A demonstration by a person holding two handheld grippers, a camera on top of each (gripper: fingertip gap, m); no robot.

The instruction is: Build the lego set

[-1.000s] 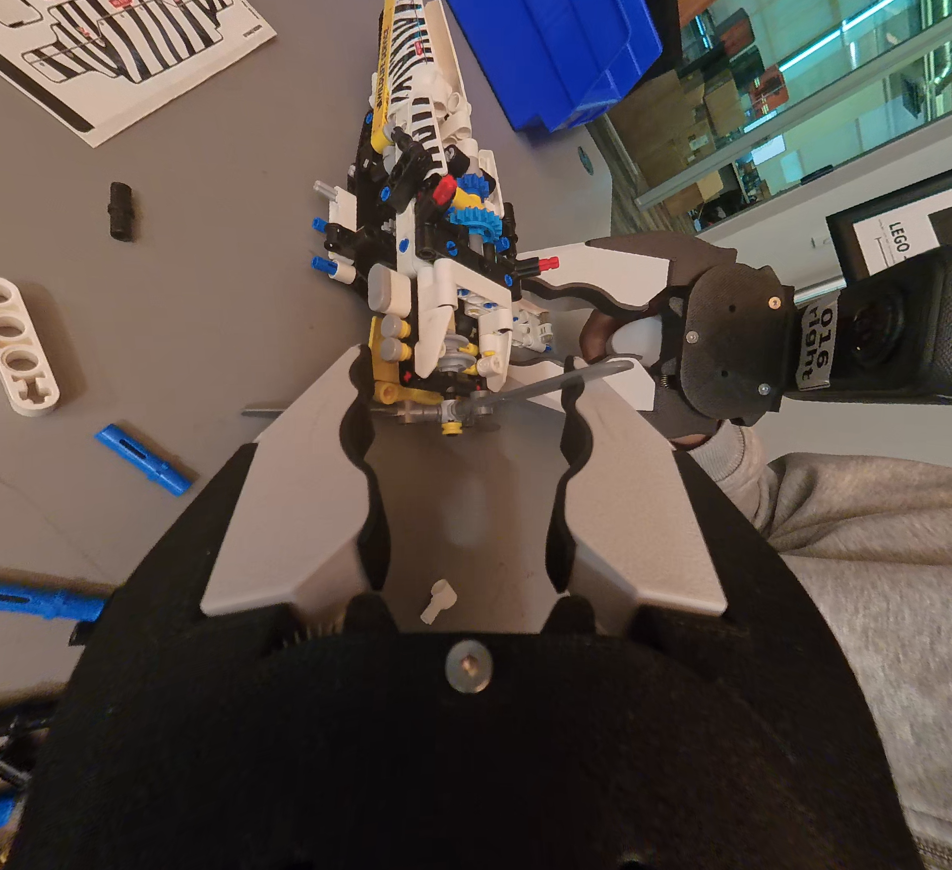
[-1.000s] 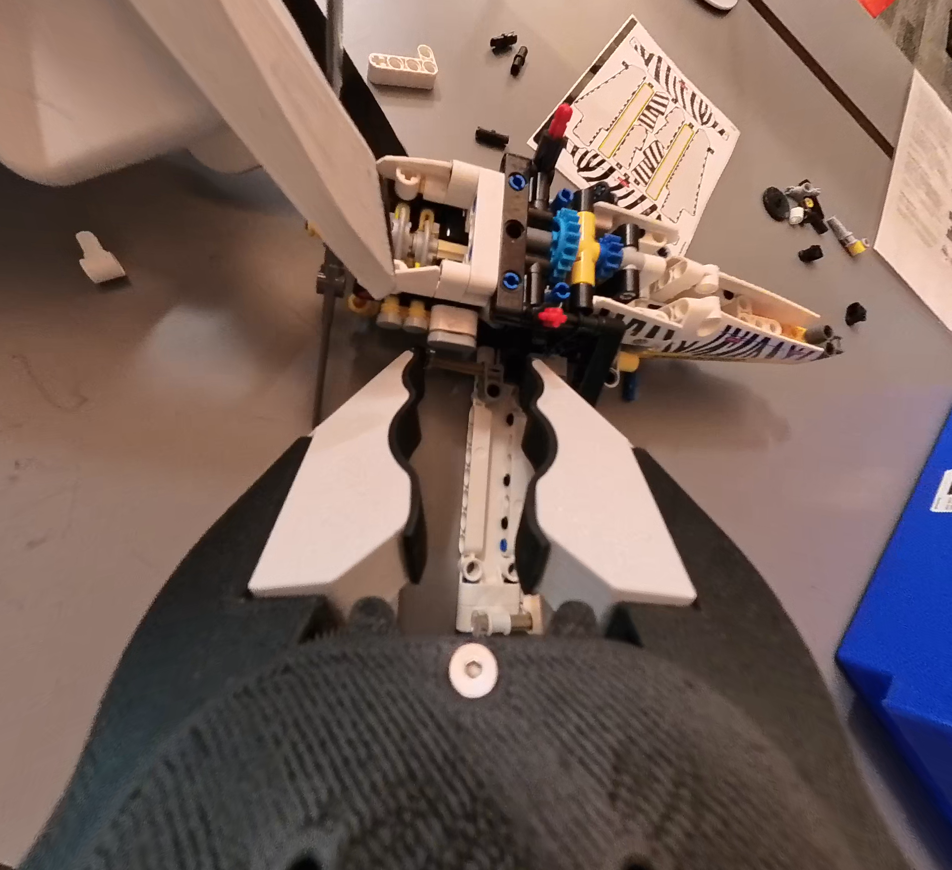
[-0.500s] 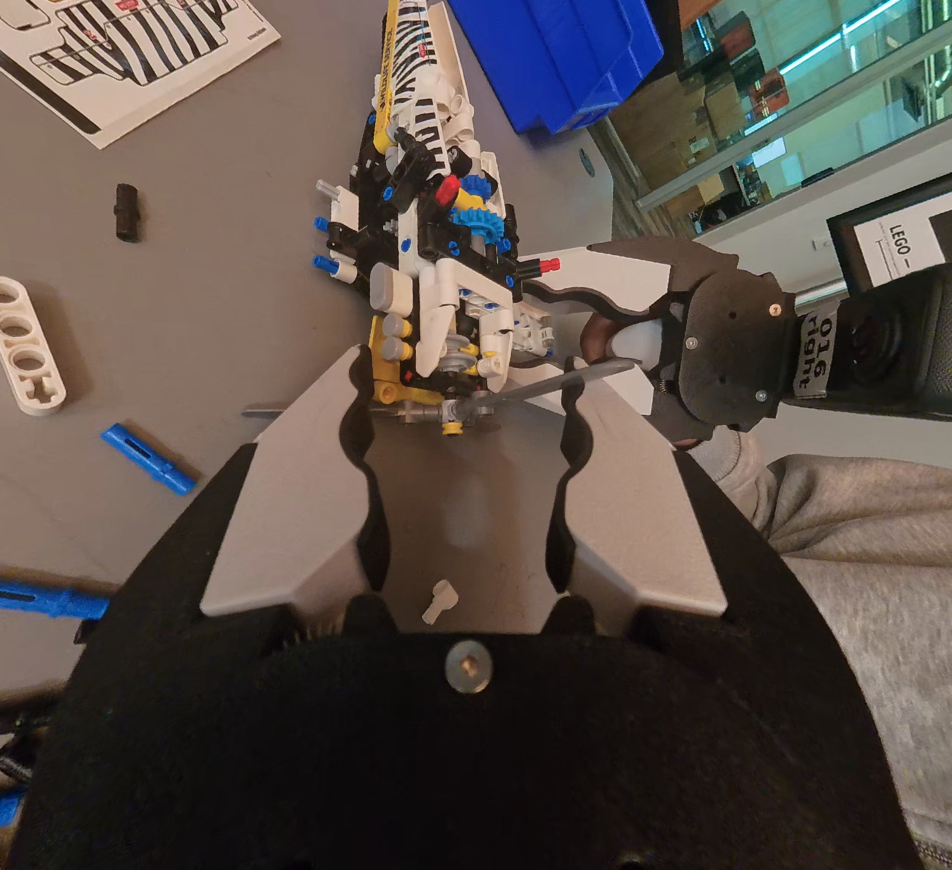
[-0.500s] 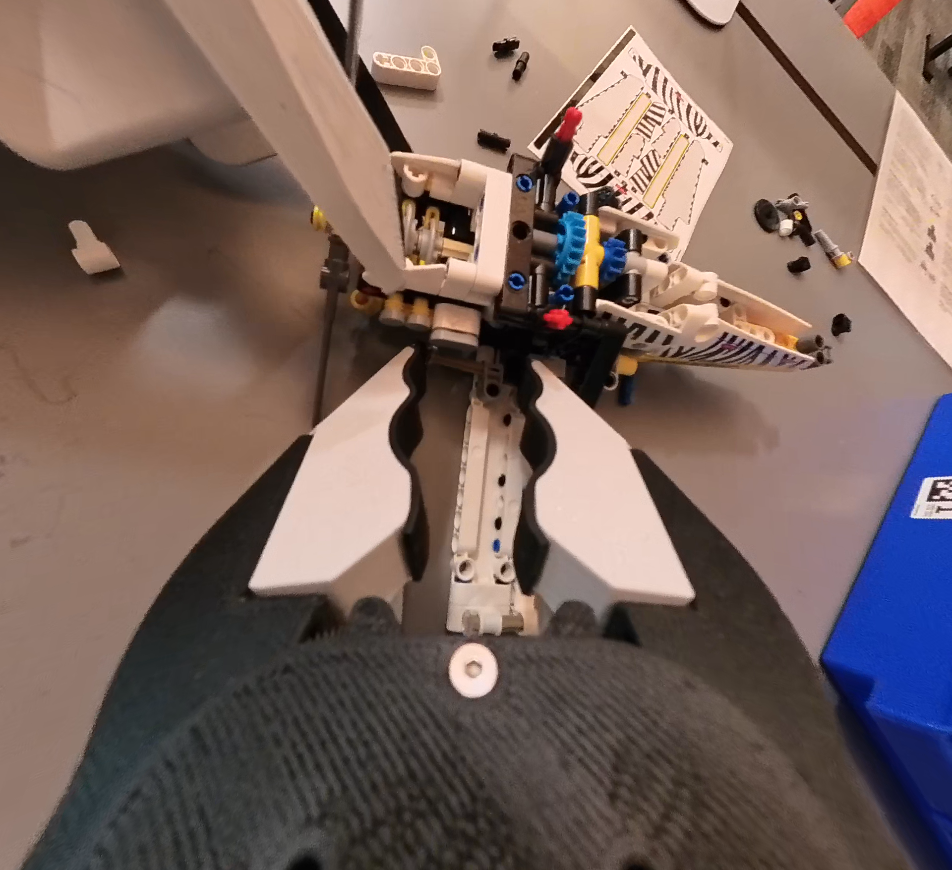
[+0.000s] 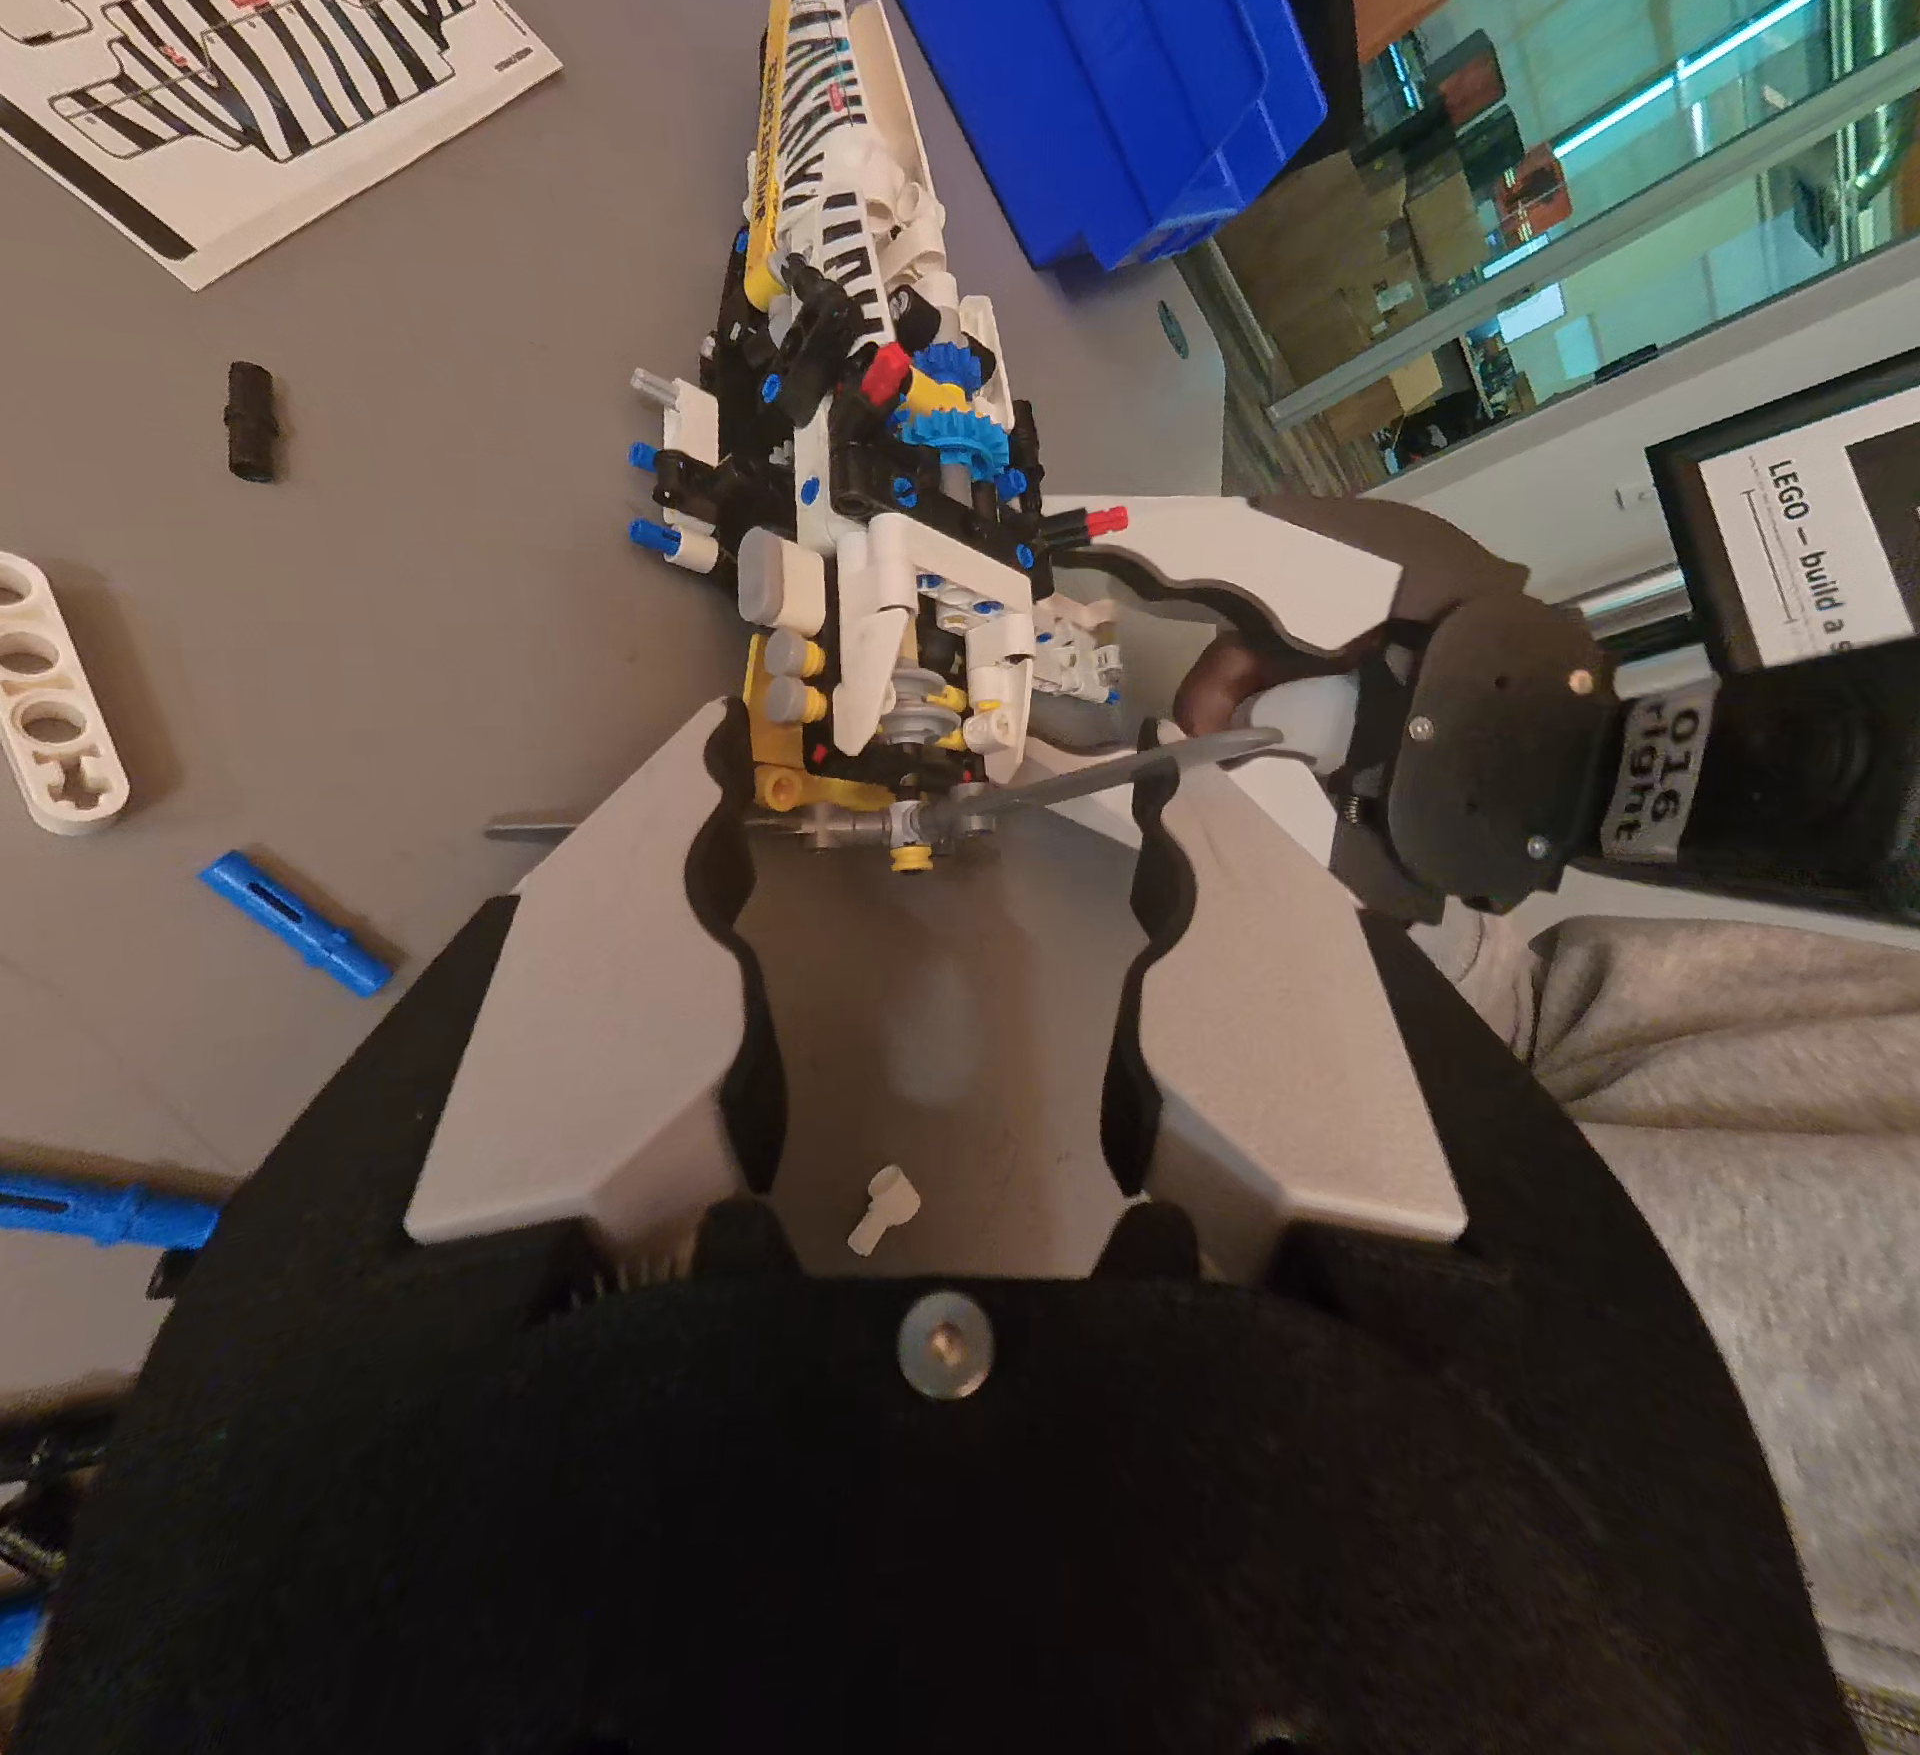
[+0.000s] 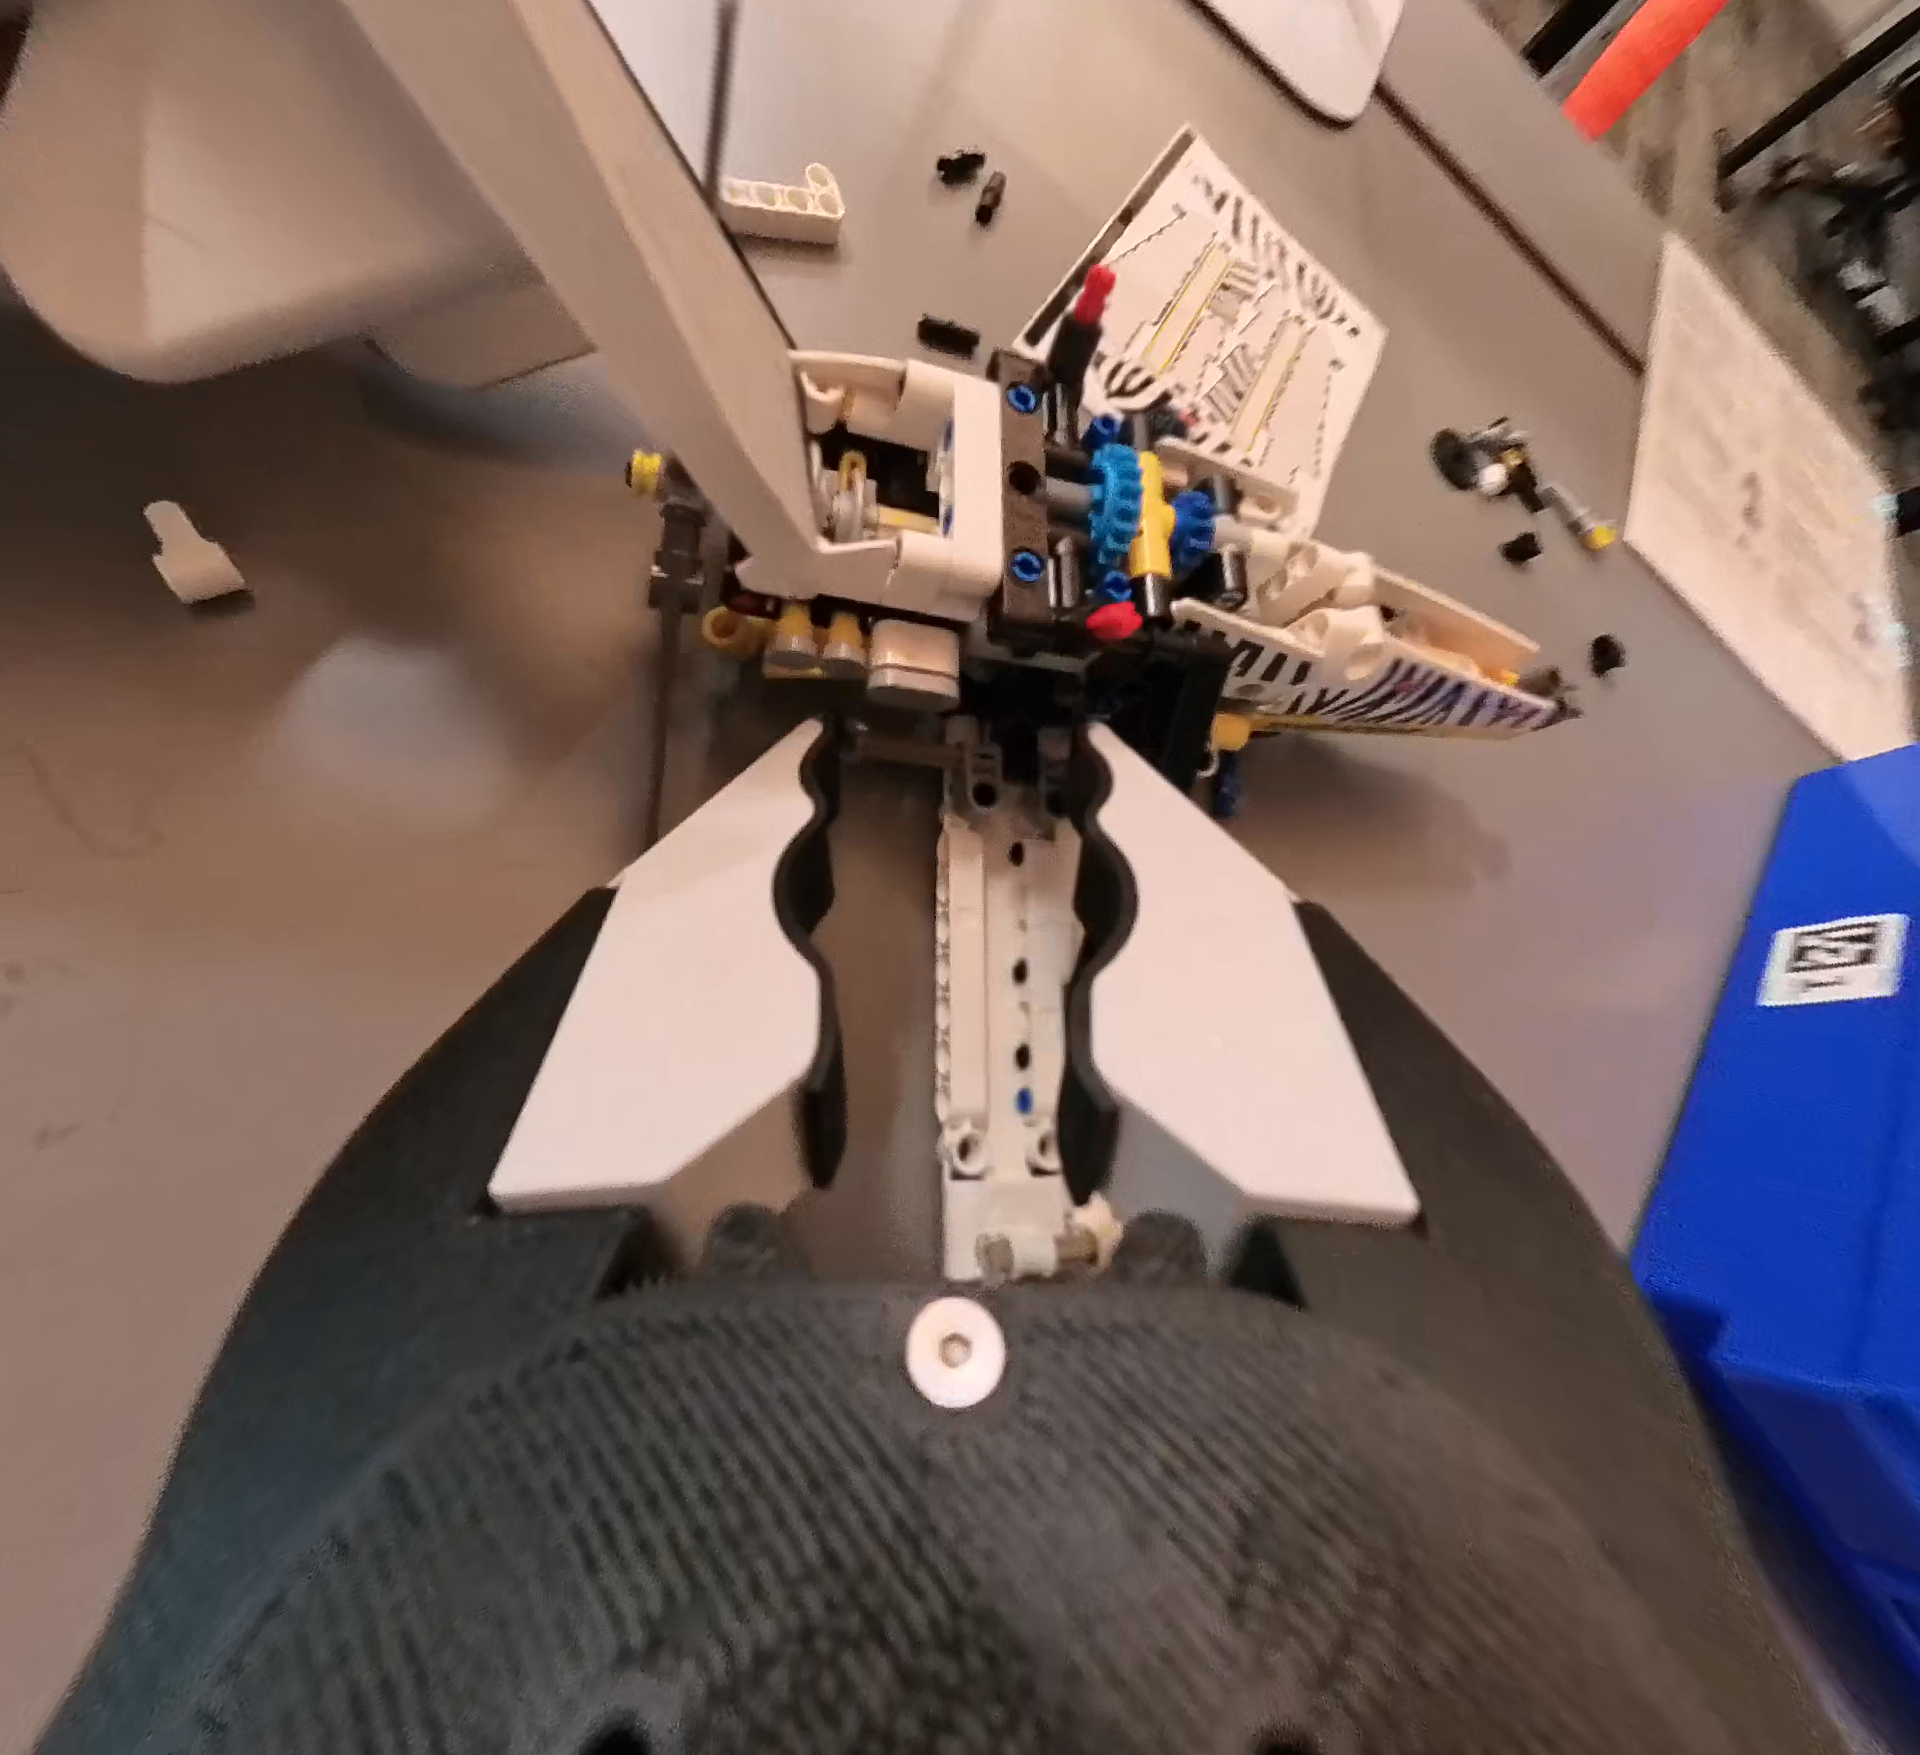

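Observation:
The lego model (image 5: 862,500), a white, black and yellow body with a zebra-striped nose and blue gears, lies on the grey table (image 5: 416,510). My left gripper (image 5: 935,760) is open, its fingertips on either side of the model's tail end, where a thin grey rod (image 5: 1101,775) crosses. My right gripper (image 6: 956,749) is shut on the model (image 6: 1039,500) from the side. Its tips hold the dark base of a white beam (image 6: 1003,999) that runs back between the fingers. The right gripper also shows in the left wrist view (image 5: 1081,656).
A blue bin (image 5: 1091,43) stands past the nose and shows in the right wrist view (image 6: 1818,1186). A striped sticker sheet (image 5: 260,43), a white beam (image 5: 42,697), blue pins (image 5: 296,921), a black pin (image 5: 252,422) and a small white piece (image 5: 883,1212) lie around. A sleeve (image 5: 1714,1134) is at right. The left tips stand about 9 cm off the small white piece (image 5: 883,1212). My right wrist view (image 6: 182,553) looks at it from another angle.
The right gripper has tilted and shifted a little with the model still between its fingers, and its view is now blurred. The left gripper has hardly moved.

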